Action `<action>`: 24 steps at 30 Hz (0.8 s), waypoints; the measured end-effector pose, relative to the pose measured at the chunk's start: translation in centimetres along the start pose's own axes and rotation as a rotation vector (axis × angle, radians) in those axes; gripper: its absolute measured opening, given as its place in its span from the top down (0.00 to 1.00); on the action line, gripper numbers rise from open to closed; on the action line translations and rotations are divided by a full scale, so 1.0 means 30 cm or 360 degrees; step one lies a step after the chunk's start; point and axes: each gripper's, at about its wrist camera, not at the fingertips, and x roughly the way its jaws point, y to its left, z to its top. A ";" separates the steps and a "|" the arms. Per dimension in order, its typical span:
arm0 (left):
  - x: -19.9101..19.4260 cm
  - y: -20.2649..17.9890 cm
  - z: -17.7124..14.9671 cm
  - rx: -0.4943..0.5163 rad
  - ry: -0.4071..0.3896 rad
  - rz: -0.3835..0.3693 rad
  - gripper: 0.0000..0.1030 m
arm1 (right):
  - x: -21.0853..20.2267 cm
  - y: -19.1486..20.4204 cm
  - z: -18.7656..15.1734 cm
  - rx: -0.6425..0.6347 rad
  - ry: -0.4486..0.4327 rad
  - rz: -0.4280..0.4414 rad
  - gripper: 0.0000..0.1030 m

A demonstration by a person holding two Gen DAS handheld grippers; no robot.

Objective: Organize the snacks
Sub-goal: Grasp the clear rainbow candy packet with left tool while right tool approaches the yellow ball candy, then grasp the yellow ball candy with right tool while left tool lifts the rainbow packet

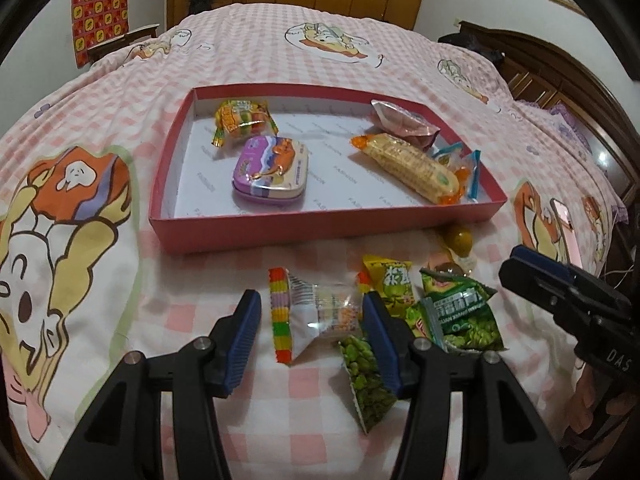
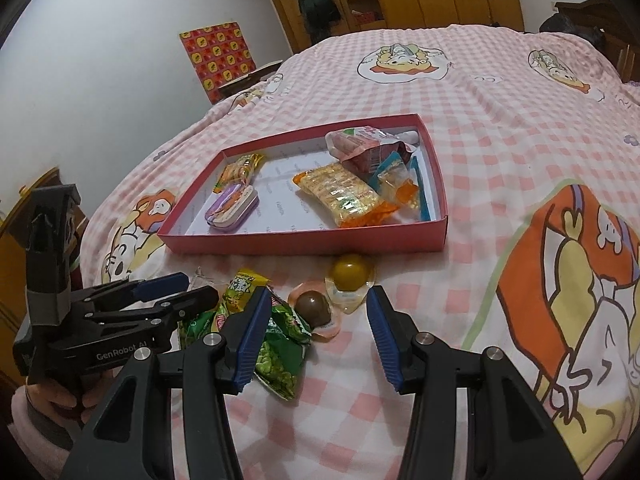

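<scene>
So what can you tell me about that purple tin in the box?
The purple tin is a small, flat, rounded-corner container that looks like painted metal, with an orange cartoon figure on its shut lid. It lies flat on the white floor of the red box, toward the left side, just in front of a yellow-green candy packet. No gripper touches it.

"GenRobot AI" on left claw (image 2: 188, 290)

The right gripper (image 2: 316, 332) hung with jaws apart above the checked bedspread (image 2: 500, 152), a brown jelly cup (image 2: 315, 309) between its fingers; green snack packets (image 2: 280, 356) lay beside it; the red tray (image 2: 312, 240) held wrapped snacks beyond.
</scene>
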 end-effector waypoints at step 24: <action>-0.012 0.058 -0.013 -0.0086 -0.0069 0.0005 0.60 | 0.057 -0.020 0.013 0.0024 0.0058 -0.0050 0.51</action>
